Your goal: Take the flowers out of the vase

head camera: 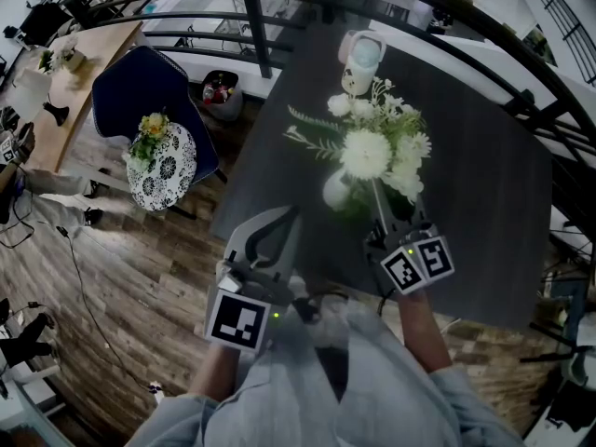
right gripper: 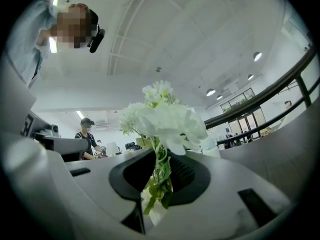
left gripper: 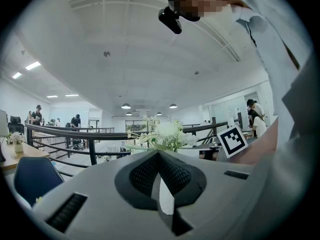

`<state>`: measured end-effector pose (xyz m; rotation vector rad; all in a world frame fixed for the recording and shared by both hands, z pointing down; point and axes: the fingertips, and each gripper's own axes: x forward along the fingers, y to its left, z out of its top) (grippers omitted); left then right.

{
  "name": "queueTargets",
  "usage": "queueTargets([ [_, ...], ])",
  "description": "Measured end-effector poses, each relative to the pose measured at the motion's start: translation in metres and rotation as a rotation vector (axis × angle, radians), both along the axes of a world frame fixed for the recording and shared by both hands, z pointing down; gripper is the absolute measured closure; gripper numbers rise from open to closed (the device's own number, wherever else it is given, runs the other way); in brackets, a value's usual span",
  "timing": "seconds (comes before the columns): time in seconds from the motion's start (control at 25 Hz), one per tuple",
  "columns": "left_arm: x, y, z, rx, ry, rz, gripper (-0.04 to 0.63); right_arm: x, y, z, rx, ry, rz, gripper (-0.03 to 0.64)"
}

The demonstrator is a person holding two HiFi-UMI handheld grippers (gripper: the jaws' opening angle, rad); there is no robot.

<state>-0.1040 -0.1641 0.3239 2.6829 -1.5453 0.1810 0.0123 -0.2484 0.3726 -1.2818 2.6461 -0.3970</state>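
Found right gripper point(right gripper: 160, 166) closest to its own lens, jaws closed on a leafy green stem of the flowers point(head camera: 368, 152). Traced that stem in the head view from the white blooms down to those jaws. Located the flowers in a small white vase point(head camera: 336, 191), blooms and fern-like leaves spread above it, stem bases hidden. Placed the vase upright on a dark table point(head camera: 484, 203), near the edge closest to the person, just left of the right gripper in that view. Recorded a white jug-like container point(head camera: 361, 59) on the same table, beyond the flowers, near the far edge. Found left gripper point(head camera: 293, 214) at the table's near left corner, apart from the vase, jaw tips together, nothing between them. Noted a grey shirt point(head camera: 307, 389) behind both grippers. Logged, off the table to the left, a blue chair point(head camera: 140, 87) on a wood floor point(head camera: 130, 277), carrying a patterned cushion point(head camera: 168, 168) and a small yellow bunch point(head camera: 152, 127). Marked a black railing point(head camera: 186, 7) past the chair.
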Motion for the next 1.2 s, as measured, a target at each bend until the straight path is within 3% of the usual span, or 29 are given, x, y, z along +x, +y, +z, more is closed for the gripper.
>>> queueTargets([
  [1.2,0.002,0.002,-0.001,0.028,0.005,0.010,0.597,0.001,-0.003,-0.026,0.054,-0.056,0.006,0.546],
])
